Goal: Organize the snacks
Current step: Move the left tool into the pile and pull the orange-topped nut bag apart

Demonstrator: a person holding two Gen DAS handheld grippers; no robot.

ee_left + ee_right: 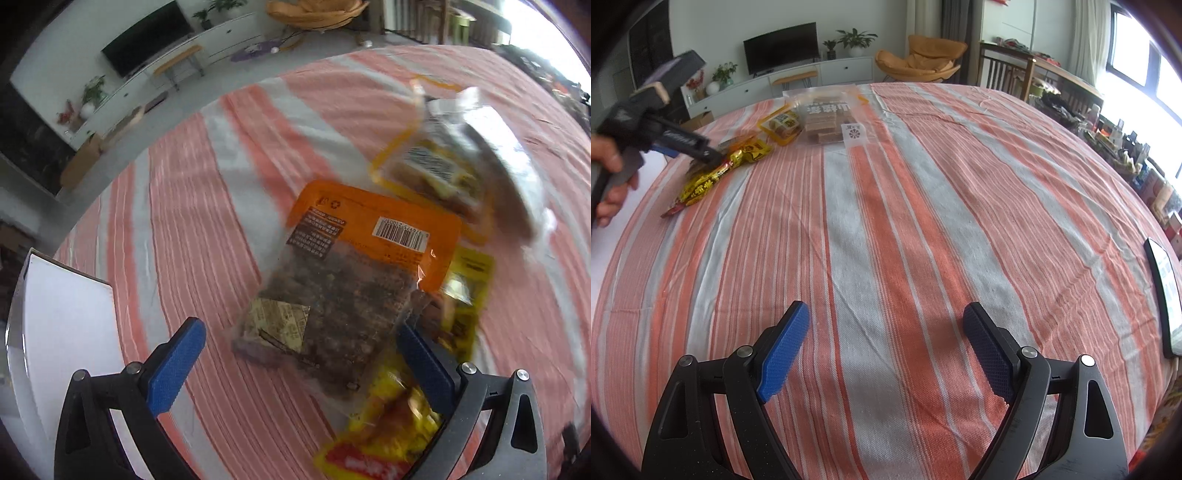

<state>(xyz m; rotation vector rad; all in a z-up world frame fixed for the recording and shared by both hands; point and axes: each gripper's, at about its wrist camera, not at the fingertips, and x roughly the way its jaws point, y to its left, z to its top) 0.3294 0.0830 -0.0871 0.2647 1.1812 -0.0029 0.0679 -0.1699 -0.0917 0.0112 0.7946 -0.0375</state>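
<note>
My left gripper (303,332) hovers open over a heap of snack packs on the striped tablecloth (905,221). Between and beyond its blue pads lies an orange bag (351,273) with dark contents and a barcode. A yellow and red pack (388,424) lies under the right finger. Farther off are a yellow-edged clear pack (432,166) and a large clear bag (513,166), both blurred. The right wrist view shows that heap at the far left: the yellow pack (713,177), the yellow-edged pack (781,123) and the clear bag of brown bars (831,118). My right gripper (886,317) stands open over bare cloth, holding nothing.
A white box (66,332) stands at the table's edge, left of the left gripper. A dark flat screen device (1163,295) lies near the table's right edge. A hand (613,184) holds the left gripper. Beyond the table are a TV cabinet, a chair and cluttered shelves.
</note>
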